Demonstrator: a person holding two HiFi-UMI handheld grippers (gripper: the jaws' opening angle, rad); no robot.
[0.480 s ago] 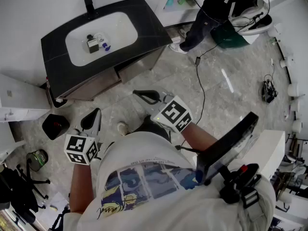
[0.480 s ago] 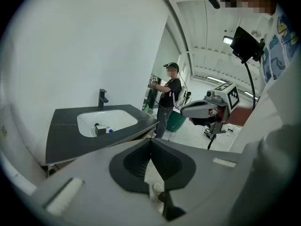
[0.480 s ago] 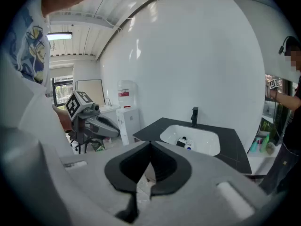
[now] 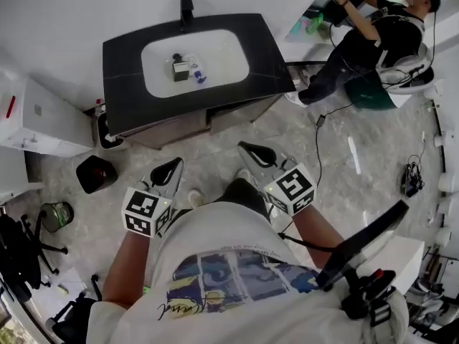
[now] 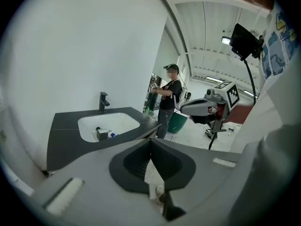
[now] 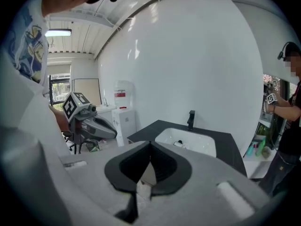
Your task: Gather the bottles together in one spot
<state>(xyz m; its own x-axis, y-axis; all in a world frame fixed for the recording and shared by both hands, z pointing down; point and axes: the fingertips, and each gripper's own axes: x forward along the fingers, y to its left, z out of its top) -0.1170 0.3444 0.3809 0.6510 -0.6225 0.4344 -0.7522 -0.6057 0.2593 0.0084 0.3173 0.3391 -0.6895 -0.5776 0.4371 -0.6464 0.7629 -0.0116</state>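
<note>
In the head view, the person stands on a grey marbled floor facing a black vanity (image 4: 129,77) with a white basin (image 4: 229,59) and a black faucet (image 4: 186,6) at its far edge. The small bottles (image 4: 182,69) lie together inside the basin, near its middle: 1 dark and squarish, 1 clear, with a blue bit just beside them. They are too small to tell more. The left gripper (image 4: 171,169) and right gripper (image 4: 251,150) are held out low in front of the body, pointing toward the vanity and well apart from it. Each carries its marker cube near the hand. A black bin (image 4: 95,173) sits on the floor at the left, near a white cabinet (image 4: 36,117). A second person (image 4: 380,34) stands at the upper right beside a shelf.

In the left gripper view, the 2 jaws are pressed together with nothing between them. Beyond them sit the vanity and basin, with the bottles in the basin's near part. The right gripper floats at the right of this view, and the second person stands behind the vanity's far corner.

In the right gripper view, the jaws are likewise pressed together and hold nothing. The basin lies ahead and to the right, with the left gripper at the left. More bottles (image 6: 256,149), green and teal, stand on the shelf at the far right.
</note>
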